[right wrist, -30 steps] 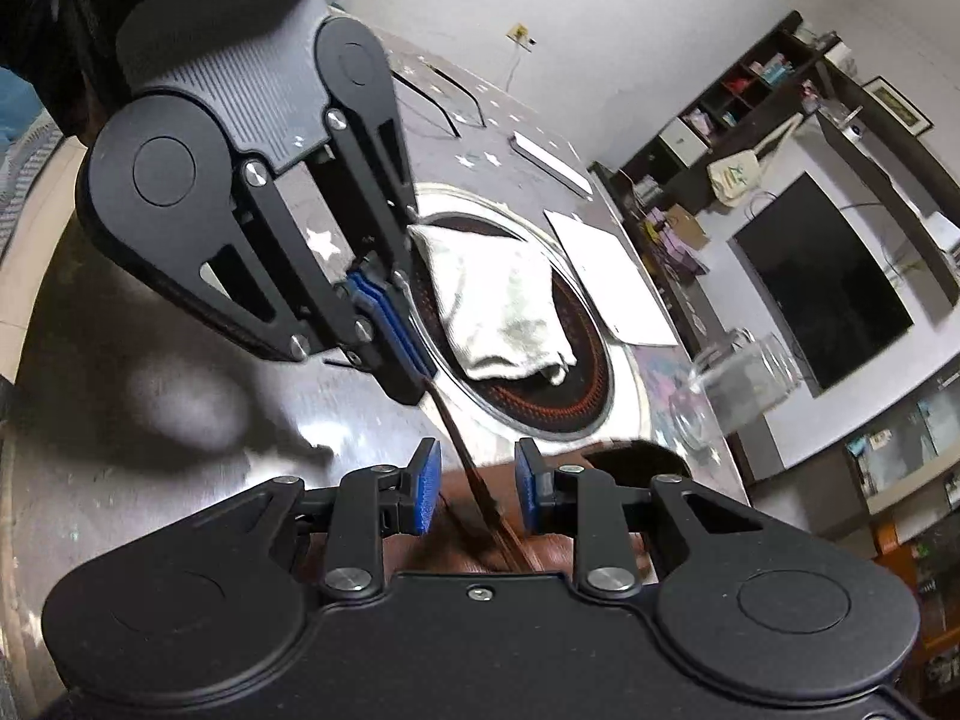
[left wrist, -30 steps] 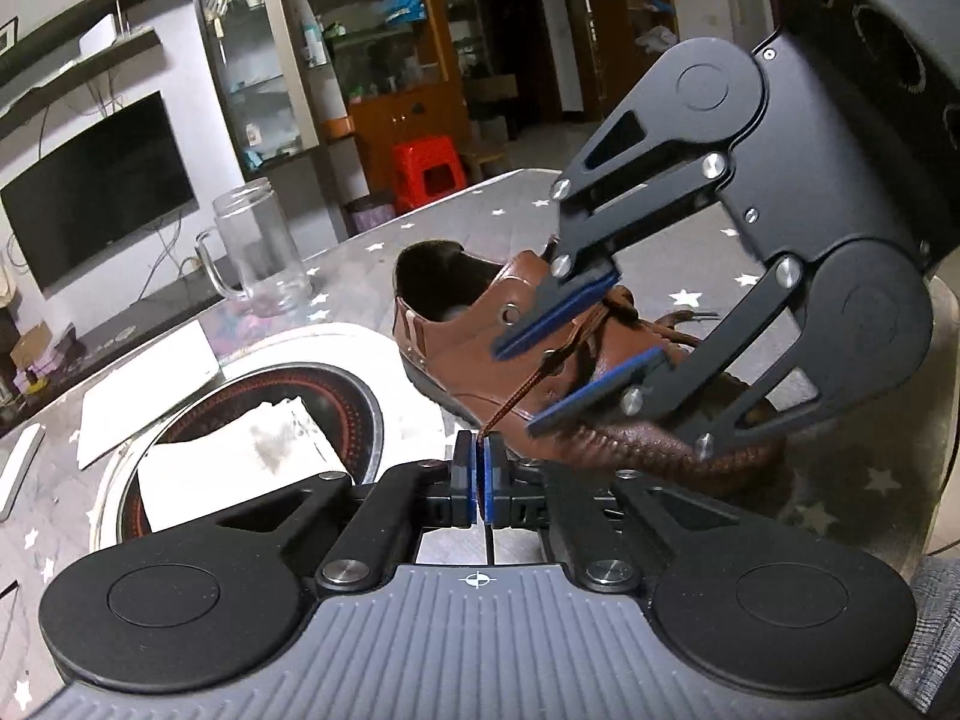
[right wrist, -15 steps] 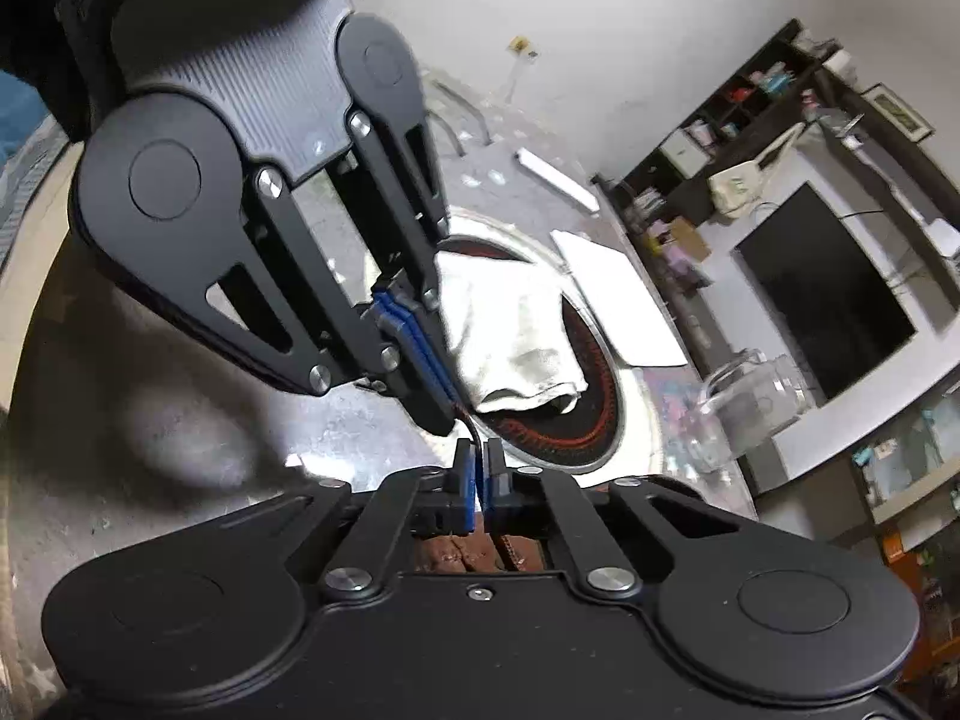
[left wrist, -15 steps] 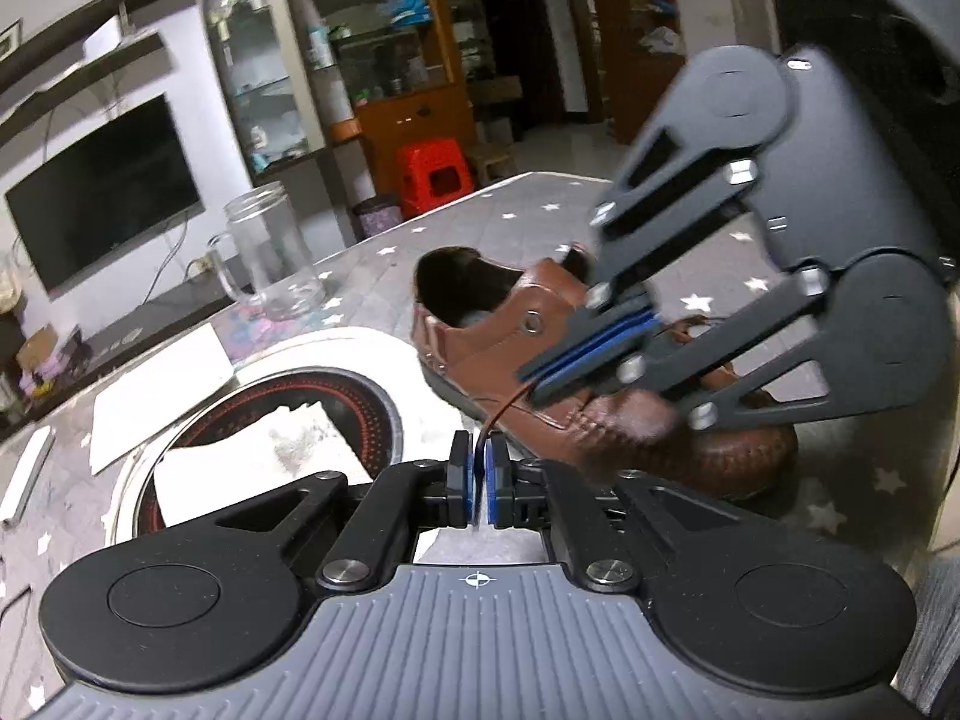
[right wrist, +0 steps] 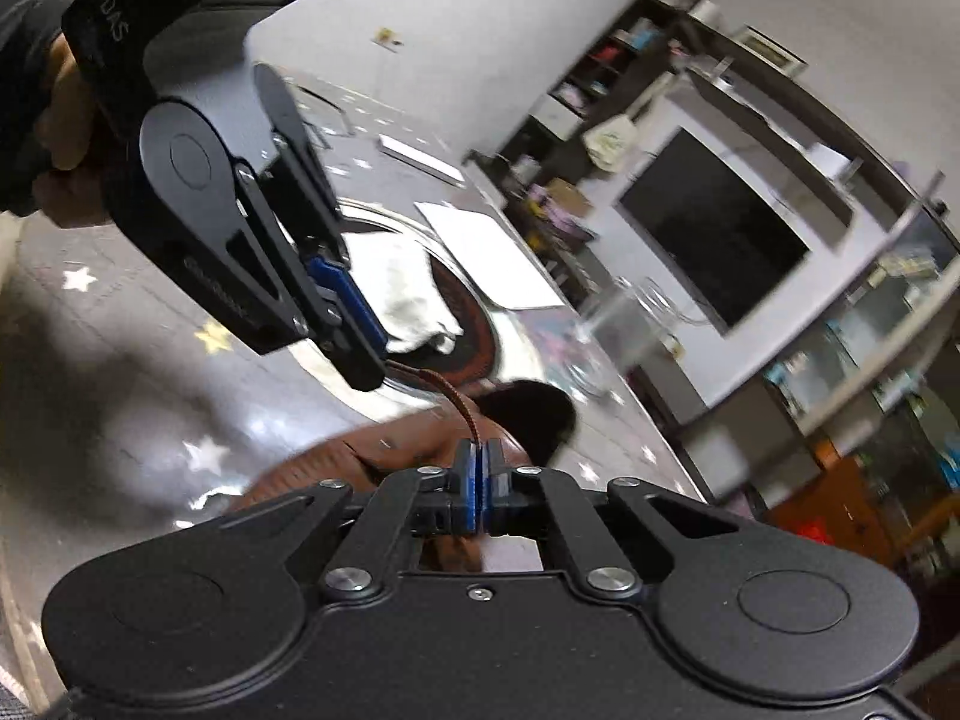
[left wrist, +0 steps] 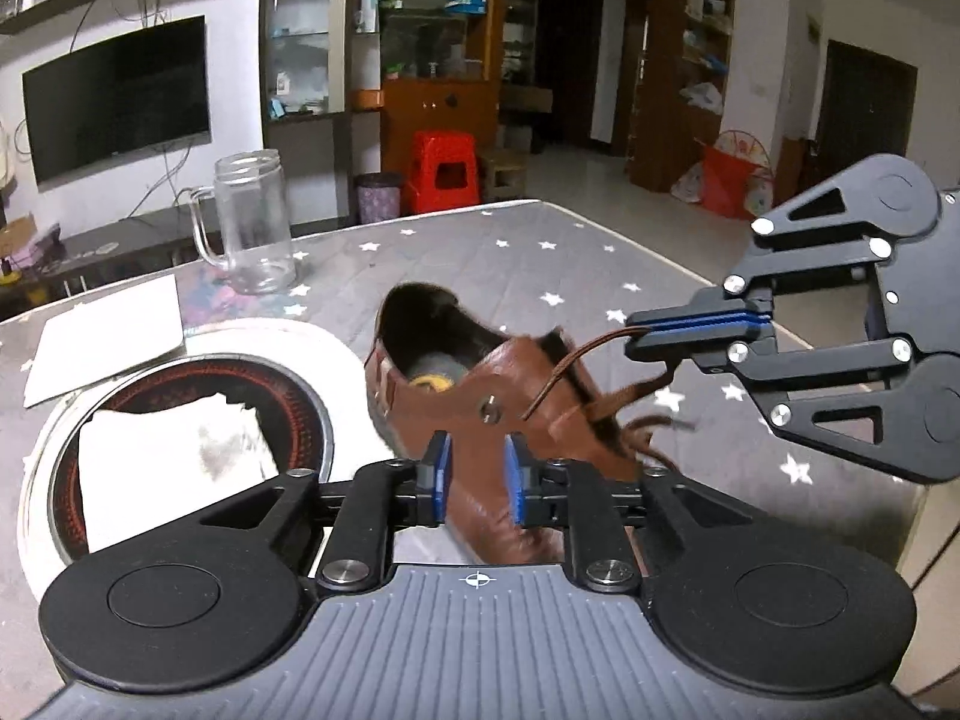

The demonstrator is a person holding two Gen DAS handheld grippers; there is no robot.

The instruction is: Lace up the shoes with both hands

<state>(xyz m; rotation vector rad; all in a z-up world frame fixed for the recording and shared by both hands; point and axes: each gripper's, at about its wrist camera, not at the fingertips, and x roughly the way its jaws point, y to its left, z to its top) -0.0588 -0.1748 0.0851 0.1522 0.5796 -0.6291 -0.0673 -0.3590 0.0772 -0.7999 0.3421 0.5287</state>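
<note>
The brown leather shoe [left wrist: 480,420] lies on the star-patterned worktop [left wrist: 510,252], its dark opening turned toward the far edge, and serves as the landmark here. Left of the shoe sits a round red-ringed burner [left wrist: 180,396] set in a white ring, with a stained white cloth [left wrist: 174,462] lying on it. Beyond the burner, a sheet of white paper [left wrist: 108,330] lies flat. Behind the shoe and to its left stands an empty glass mug [left wrist: 252,222], upright, its handle facing left.

The left tool [left wrist: 477,483] hovers at the near side of the shoe with its blue pads spread and opening; the shoe's flank shows in the gap, but the pads do not press on it. In the right wrist view one lace end appears to run up to the tip of the left tool, and whether it touches there cannot be told.

The right tool [left wrist: 636,333] is to the right of the shoe, above the worktop, its pads pressed together on a brown shoelace [left wrist: 570,360]. The shoelace runs from the eyelet area up to this pinch, while looser lace strands hang blurred below it. A hand [right wrist: 66,138] grips the handle of the left tool in the right wrist view.
</note>
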